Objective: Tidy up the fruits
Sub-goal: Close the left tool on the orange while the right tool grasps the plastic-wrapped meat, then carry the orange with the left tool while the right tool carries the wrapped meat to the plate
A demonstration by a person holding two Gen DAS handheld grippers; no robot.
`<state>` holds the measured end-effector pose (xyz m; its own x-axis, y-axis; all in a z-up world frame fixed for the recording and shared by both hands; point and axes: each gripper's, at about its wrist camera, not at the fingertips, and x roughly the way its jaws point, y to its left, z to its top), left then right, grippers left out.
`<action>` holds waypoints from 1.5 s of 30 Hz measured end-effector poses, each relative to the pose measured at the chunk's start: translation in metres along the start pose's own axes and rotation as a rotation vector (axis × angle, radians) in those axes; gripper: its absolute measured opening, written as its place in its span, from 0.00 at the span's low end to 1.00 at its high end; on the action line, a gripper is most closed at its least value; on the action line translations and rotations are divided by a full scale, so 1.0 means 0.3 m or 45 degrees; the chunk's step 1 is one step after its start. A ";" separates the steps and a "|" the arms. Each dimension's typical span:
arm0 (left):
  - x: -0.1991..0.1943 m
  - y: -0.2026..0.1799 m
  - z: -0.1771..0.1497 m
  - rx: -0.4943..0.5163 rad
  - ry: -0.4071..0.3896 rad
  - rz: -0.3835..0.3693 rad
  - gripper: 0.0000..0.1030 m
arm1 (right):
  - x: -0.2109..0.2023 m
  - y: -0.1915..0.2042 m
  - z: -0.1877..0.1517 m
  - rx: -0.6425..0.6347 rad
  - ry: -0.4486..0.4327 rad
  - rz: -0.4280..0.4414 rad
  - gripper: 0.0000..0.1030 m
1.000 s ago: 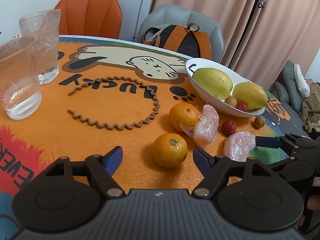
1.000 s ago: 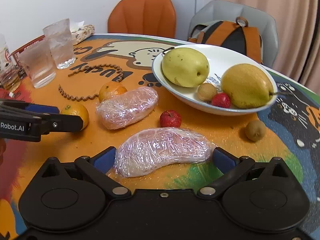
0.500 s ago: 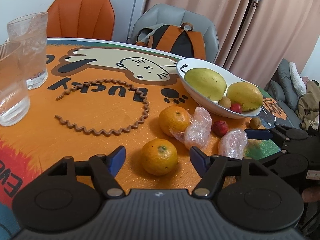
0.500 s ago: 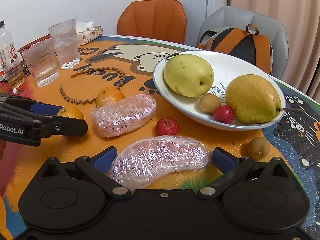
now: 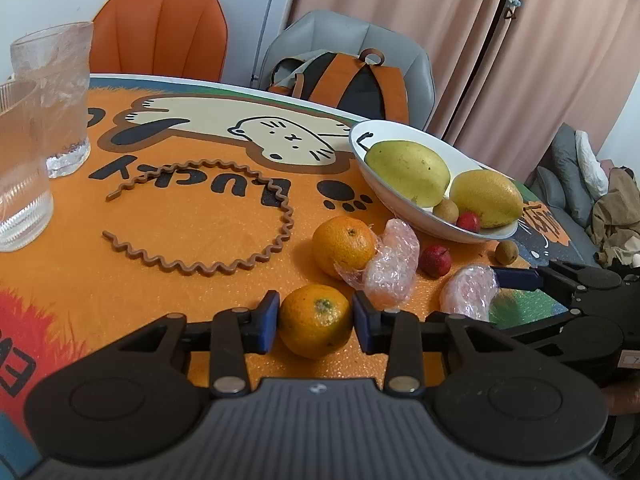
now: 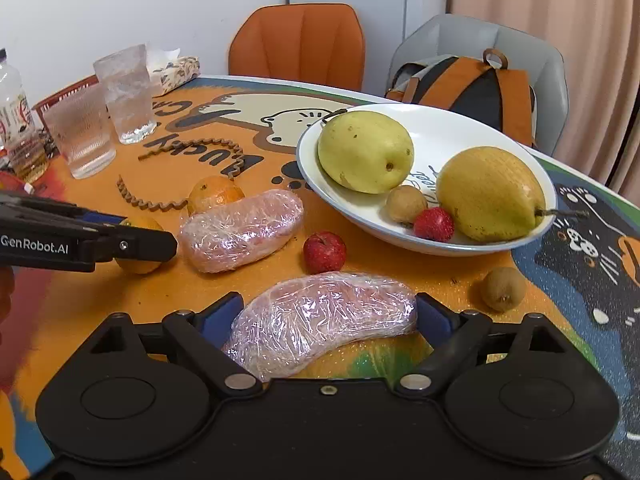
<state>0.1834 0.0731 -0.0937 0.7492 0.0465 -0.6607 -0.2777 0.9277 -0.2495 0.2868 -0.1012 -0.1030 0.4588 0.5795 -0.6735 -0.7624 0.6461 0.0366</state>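
1. While the left gripper (image 5: 315,322) has just been closing, its two blue pads now press on both sides of an orange (image 5: 315,321) that sits on the table (image 5: 192,224).
2. The right gripper (image 6: 328,318) has also just been narrowing; a long fruit wrapped in plastic film (image 6: 320,320) lies between its pads. The right pad touches the end of the wrap, but at the left pad I cannot tell if there is contact.
3. Around the held orange: a second orange (image 5: 344,246) stands just behind it, touching another film-wrapped fruit (image 5: 392,268). Near them are a small red fruit (image 5: 435,261) and a small brown fruit (image 5: 506,251), both loose on the table.
4. A white bowl (image 6: 452,136) stands behind these – it holds two big yellow-green pears (image 6: 366,152), one small brown fruit and one small red fruit.
5. To the left lie a brown wavy band (image 5: 224,240) in an open ring and two empty glasses (image 5: 52,96). In the right wrist view a plastic bottle (image 6: 16,120) stands at the left edge.
6. Behind the table are an orange chair (image 5: 160,36) and a grey chair with a backpack (image 5: 348,80) on it.
7. Writing: the table cover shows a cartoon cat and the word "LUCKY", seen upside down – the side of the left gripper reads "GenRobot.AI".
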 end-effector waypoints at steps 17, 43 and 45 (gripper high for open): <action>-0.070 -0.028 0.049 0.012 -0.076 -0.009 0.36 | -0.120 -0.035 0.047 0.050 -0.112 -0.016 0.85; -0.095 -0.072 0.165 0.033 -0.173 -0.016 0.36 | -0.194 -0.149 0.179 0.102 -0.232 -0.151 0.85; -0.091 -0.067 0.170 0.028 -0.175 -0.014 0.36 | -0.192 -0.158 0.191 0.107 -0.236 -0.161 0.85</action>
<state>0.1992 0.0721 -0.0345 0.8277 0.0850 -0.5548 -0.2569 0.9362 -0.2398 0.3226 -0.1367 -0.0236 0.6301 0.5675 -0.5299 -0.6565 0.7538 0.0267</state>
